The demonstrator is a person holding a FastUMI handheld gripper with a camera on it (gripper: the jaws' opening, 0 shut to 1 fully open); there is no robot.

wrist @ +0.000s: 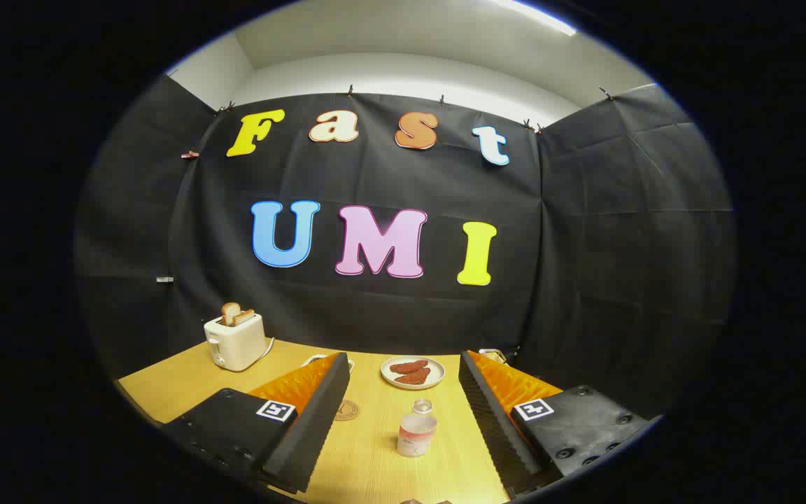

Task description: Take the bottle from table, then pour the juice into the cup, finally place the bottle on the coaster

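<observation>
Booth with black cloth walls; wooden table (pixel 186 381) as work surface. Gripper (pixel 403 371) held above the table, jaws spread wide, holding nothing.

Landmark: bottle (pixel 416 432). It stands upright on the table between the two fingers, touching neither, a little nearer the right finger. Clear body, small, cap on.

Beyond the bottle, a white plate (pixel 413 372) carrying reddish-brown food pieces, near but apart from it. To the left of the bottle, just beside the left finger's inner face, a round coaster (pixel 348 410) lies flat, partly hidden by that finger. Farther left and beyond the bottle, well apart, a white toaster (pixel 235 341) with toast slices standing out of its slots.

Cup: cannot tell its place.
</observation>
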